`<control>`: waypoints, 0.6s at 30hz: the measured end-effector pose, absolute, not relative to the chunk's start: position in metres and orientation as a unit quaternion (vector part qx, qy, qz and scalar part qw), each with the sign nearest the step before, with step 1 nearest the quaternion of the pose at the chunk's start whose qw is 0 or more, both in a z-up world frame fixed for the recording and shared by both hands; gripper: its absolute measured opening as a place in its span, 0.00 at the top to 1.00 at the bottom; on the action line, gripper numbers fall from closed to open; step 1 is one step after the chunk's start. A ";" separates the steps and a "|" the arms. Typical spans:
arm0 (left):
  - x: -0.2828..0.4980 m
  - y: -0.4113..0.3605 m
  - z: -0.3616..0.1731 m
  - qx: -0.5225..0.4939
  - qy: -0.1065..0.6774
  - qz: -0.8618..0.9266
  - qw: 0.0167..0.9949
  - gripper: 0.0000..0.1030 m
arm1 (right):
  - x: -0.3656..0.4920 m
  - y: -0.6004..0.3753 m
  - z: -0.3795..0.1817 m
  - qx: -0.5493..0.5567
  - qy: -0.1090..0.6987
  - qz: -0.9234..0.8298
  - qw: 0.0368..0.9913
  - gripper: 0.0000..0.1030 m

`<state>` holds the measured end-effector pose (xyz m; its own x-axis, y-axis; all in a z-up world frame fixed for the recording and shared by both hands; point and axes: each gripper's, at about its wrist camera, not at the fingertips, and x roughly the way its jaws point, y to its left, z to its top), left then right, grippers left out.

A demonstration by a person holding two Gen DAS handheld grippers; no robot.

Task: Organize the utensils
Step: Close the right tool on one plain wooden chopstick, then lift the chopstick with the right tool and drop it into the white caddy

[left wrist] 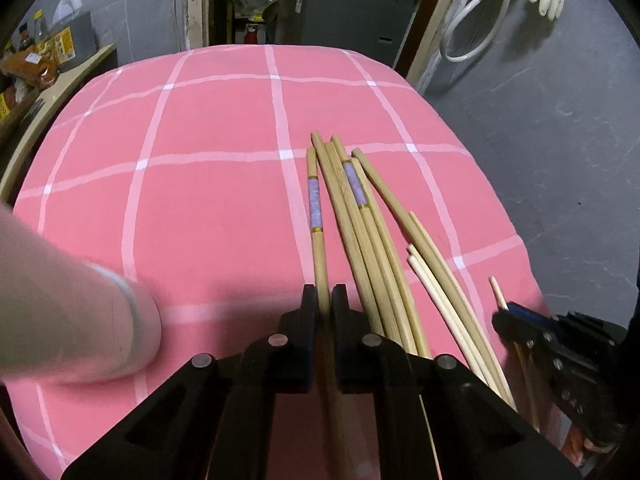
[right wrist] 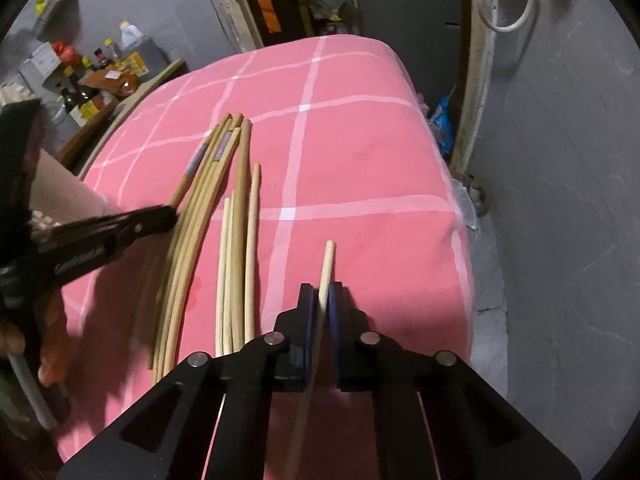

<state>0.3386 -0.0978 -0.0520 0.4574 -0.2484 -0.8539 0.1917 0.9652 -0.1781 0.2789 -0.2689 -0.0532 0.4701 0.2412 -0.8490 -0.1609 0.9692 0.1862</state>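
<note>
Several bamboo chopsticks (left wrist: 362,216) lie in a loose bundle on a pink checked cloth (left wrist: 208,200). My left gripper (left wrist: 324,292) is shut on one chopstick with a purple band (left wrist: 314,204), at the left edge of the bundle. In the right wrist view the same bundle (right wrist: 208,184) lies to the left, with the left gripper (right wrist: 170,216) reaching into it from the left. My right gripper (right wrist: 321,290) is shut on a single pale chopstick (right wrist: 327,264), apart from the bundle. That gripper (left wrist: 506,316) also shows at the right in the left wrist view.
The cloth covers a rounded table; its right edge (right wrist: 460,216) drops to a grey floor (left wrist: 560,160). A pale sleeved arm (left wrist: 72,312) rests on the cloth at the left. Bottles and boxes (right wrist: 92,76) crowd a shelf at the far left. A white hose (left wrist: 472,36) hangs behind.
</note>
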 end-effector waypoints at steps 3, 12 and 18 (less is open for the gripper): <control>0.325 -0.093 -0.051 -0.038 0.501 -0.137 0.854 0.95 | 0.274 -0.272 -0.052 0.059 0.488 0.113 0.864 0.97; 0.272 -0.078 -0.019 -0.059 0.409 -0.172 0.894 0.96 | 0.220 -0.275 -0.023 0.112 0.363 0.149 0.913 0.97; 0.245 -0.068 0.007 -0.080 0.332 -0.180 0.922 0.96 | 0.193 -0.256 0.010 0.111 0.263 0.172 0.943 0.97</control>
